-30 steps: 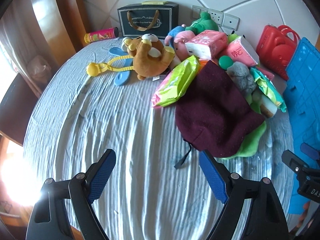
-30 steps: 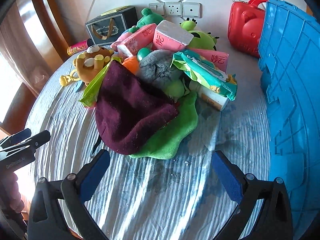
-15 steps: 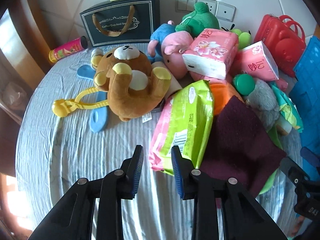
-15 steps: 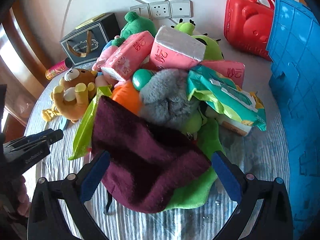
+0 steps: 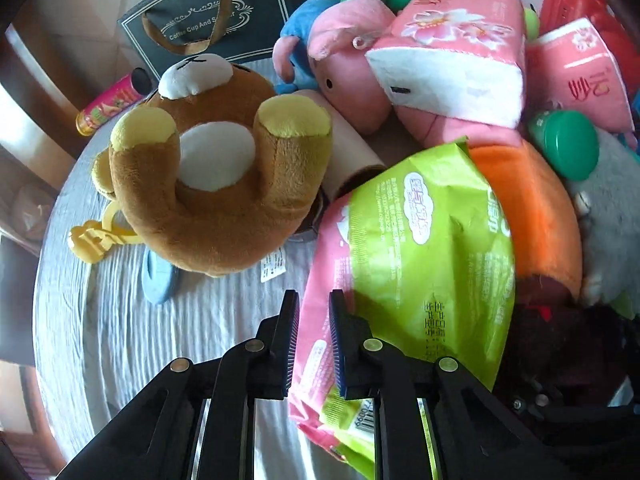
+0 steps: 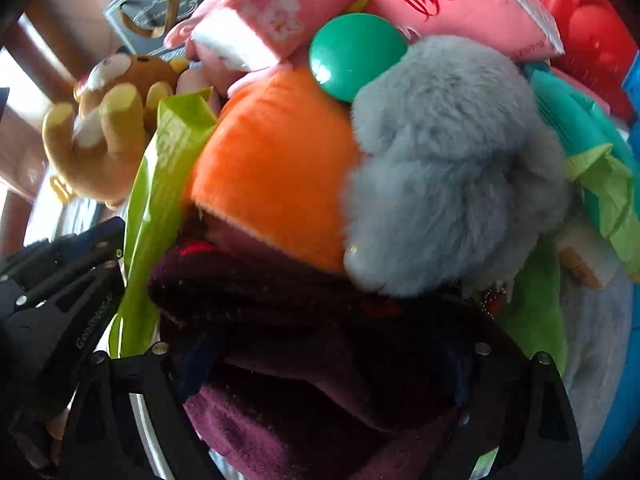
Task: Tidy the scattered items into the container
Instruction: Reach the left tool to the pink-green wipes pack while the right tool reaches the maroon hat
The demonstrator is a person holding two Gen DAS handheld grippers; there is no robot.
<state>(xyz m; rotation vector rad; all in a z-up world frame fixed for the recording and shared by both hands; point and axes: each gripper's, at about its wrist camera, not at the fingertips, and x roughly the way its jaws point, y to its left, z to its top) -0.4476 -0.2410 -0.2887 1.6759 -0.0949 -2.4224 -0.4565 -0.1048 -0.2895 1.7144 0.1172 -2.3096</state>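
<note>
While the left hand-held gripper [image 5: 313, 336] pinches a green packet's [image 5: 432, 264] thin edge beside the bear [image 5: 212, 184], it may slip; the right hand-held gripper's [image 6: 320, 392] spread fingers straddle a maroon cloth [image 6: 304, 420].

Left gripper [image 5: 314, 340] with fingers [image 5: 290, 332] nearly closed around the pink edge of a green packet [image 5: 420, 264], brown teddy bear [image 5: 212, 184] beside it, pink tissue packs [image 5: 452, 56] behind

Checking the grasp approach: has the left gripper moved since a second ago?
Yes. The left gripper has advanced toward the black gift bag, fingers narrowed around the green-pink packet edge.
</note>
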